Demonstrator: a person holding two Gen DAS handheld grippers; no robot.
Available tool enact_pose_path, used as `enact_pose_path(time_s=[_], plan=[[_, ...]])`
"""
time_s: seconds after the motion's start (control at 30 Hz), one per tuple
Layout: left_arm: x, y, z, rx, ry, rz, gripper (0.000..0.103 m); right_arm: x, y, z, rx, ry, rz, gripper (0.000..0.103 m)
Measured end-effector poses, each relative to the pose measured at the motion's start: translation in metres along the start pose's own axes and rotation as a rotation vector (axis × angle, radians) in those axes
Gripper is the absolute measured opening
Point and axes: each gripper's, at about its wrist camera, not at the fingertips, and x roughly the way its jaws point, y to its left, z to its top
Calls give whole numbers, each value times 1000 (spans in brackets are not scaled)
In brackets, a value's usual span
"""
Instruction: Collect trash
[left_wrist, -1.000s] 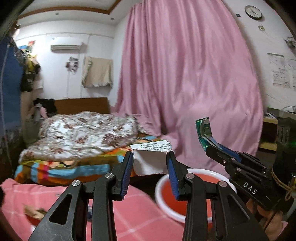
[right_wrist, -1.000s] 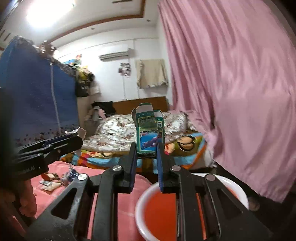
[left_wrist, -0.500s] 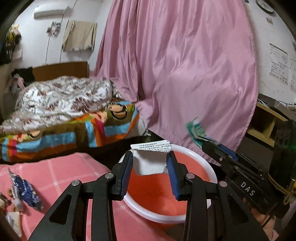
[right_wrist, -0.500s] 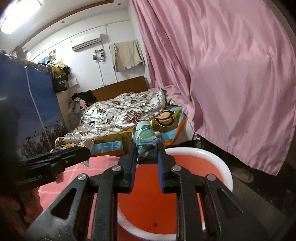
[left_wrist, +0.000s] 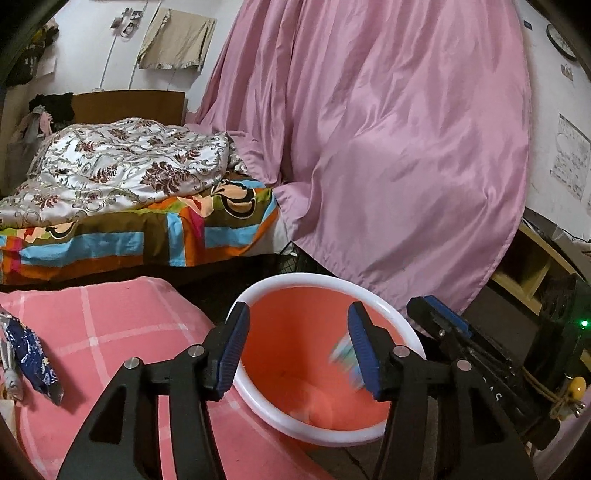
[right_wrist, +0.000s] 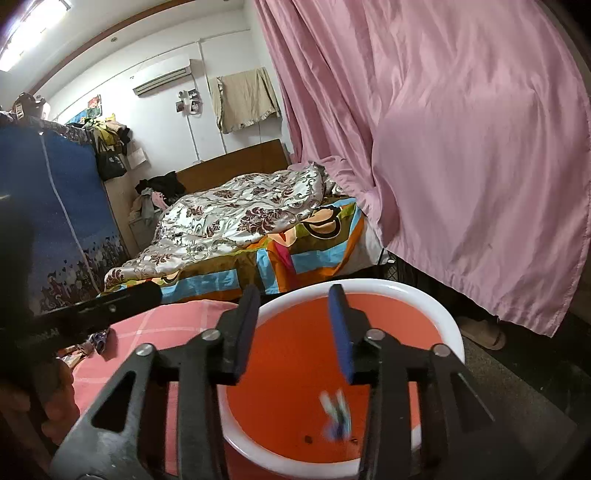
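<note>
Bucket beside pink checked cloth

Bucket: orange inside, white rim. Worktop cloth: pink with a white check. Curtain: plain pink. Quilt: silver-white, dark red floral print. Bed sheet: blocks of orange, blue, brown, green. Wrapper: dark blue, pale specks. Falling carton: blurred blue, white.
</note>
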Motion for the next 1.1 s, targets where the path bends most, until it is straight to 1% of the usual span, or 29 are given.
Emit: enact_pose_path(time_s=[0.17, 0.23, 0.3, 0.37, 0.43, 0.47, 0.5, 0.63, 0.67, 0.77, 0.9, 1.1], plan=[[-17, 6, -2, -12, -52, 34, 53, -9, 9, 3, -2, -56, 15, 70], [-25, 10, -3, -18, -75, 53, 55, -13, 16, 6, -4, -86, 27, 78], [-39, 17, -6, -31, -108, 82, 62, -18, 25, 7, -12, -116, 41, 84], [-54, 25, -7, -46, -146, 110, 64, -24, 35, 9, -24, -147, 55, 89], [-68, 33, -8, -59, -171, 147, 65, -29, 48, 10, -36, -185, 81, 97], [-75, 38, -8, -64, -183, 163, 70, -31, 52, 10, -39, -198, 88, 100], [-85, 43, -9, -72, -202, 187, 80, -34, 59, 10, -42, -216, 100, 103], [-119, 60, -15, -97, -281, 268, 95, -41, 84, 12, -47, -277, 165, 103], [-130, 65, -17, -105, -300, 302, 98, -42, 90, 12, -48, -288, 181, 103], [-152, 77, -22, -108, -332, 364, 99, -43, 113, 11, -57, -321, 230, 103], [-186, 93, -34, -96, -366, 446, 99, -45, 143, 7, -79, -344, 295, 103], [-228, 112, -60, -87, -418, 555, 99, -45, 191, -7, -159, -361, 377, 103]])
